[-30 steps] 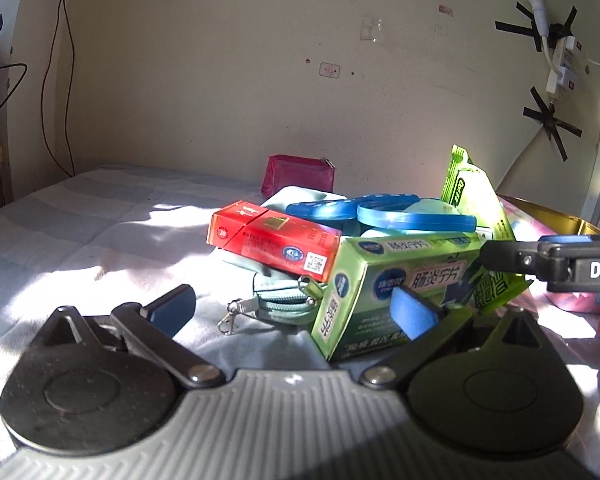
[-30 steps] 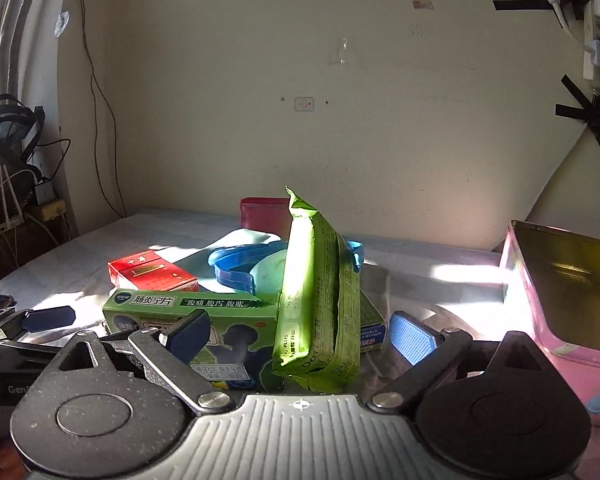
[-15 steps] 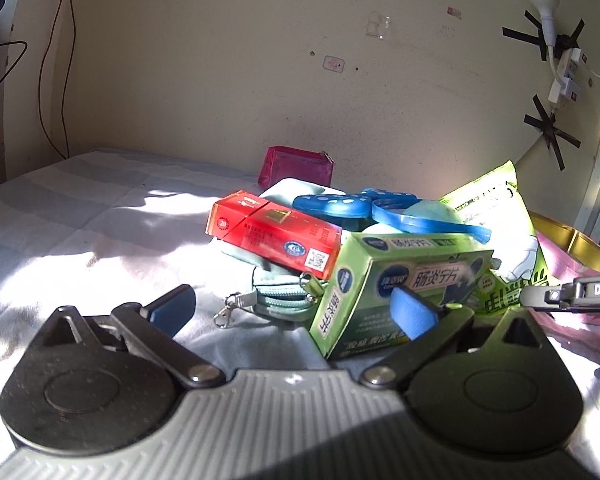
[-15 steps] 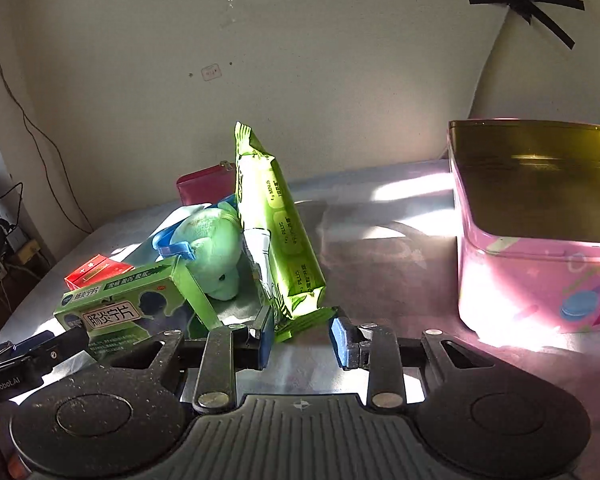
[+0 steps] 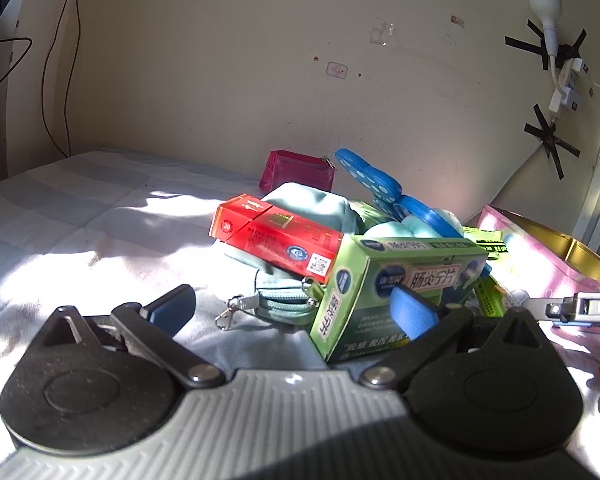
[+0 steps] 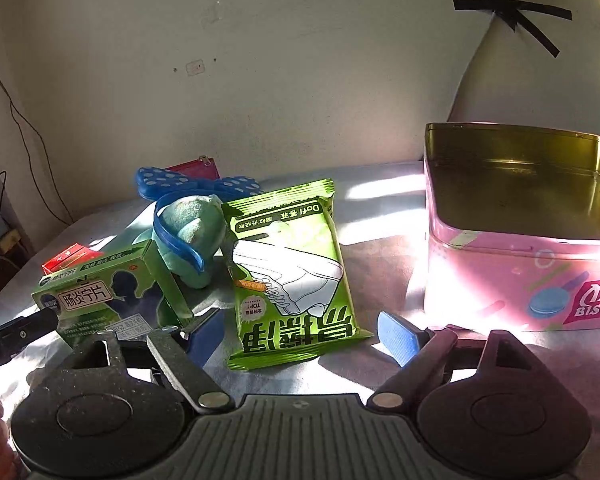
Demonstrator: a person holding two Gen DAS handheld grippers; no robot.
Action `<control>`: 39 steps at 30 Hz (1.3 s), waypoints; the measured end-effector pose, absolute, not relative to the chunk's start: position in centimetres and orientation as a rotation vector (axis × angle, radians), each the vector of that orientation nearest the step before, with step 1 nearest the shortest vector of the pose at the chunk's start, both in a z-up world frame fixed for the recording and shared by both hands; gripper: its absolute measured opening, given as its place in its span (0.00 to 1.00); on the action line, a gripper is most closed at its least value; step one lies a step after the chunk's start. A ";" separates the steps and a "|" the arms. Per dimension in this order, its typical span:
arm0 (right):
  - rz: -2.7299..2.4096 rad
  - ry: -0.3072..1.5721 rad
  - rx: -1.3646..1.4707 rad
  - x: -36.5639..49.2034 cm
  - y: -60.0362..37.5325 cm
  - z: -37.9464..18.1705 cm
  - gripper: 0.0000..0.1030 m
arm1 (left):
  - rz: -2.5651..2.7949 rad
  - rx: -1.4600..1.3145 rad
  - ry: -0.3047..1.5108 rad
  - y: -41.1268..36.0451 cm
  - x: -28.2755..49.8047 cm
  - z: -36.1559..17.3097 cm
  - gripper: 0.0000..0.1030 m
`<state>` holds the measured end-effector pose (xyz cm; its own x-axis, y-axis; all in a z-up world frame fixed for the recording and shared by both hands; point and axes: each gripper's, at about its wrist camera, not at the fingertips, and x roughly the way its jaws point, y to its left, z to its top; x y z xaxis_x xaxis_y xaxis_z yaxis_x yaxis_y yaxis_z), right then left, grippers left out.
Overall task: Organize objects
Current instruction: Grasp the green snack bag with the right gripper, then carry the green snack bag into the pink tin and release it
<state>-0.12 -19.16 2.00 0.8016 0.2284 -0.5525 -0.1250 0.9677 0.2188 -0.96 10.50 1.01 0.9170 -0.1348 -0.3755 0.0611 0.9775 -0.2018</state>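
Observation:
A pile of objects lies on the bed. A green medicine box lies at the front, with a red carton leaning on a teal zip pouch. A teal plush toy wears a blue headband. A green wipes packet lies flat between the open fingers of my right gripper. My left gripper is open, its right finger in front of the green box. An open pink biscuit tin stands to the right.
A dark red pouch sits against the back wall behind the pile. The bed sheet stretches to the left in patchy sunlight. Cables hang on the left wall, and taped plugs hang on the right wall.
My right gripper held the green wipes packet upright, closed on its lower edge. It has opened, and the packet now lies flat on the bed. My left gripper stayed open and barely moved.

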 end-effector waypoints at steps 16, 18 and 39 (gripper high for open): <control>0.187 0.670 -0.058 2.1 -17.0 0.1 0.63 | -0.105 -0.193 0.392 9.9 -1.3 1.3 1.00; 0.194 0.670 -0.055 1.0 -17.3 0.2 0.63 | -0.130 -0.198 0.359 9.9 -1.8 1.6 1.00; 0.351 0.576 0.205 -8.5 -24.1 0.6 0.63 | -0.636 -0.275 0.912 -8.2 3.1 2.7 0.47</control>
<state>-8.47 -24.09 0.63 0.7819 0.3793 -0.4947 -0.2663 0.9208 0.2850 3.14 -8.17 2.68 0.4467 -0.6180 -0.6469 0.3932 0.7851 -0.4785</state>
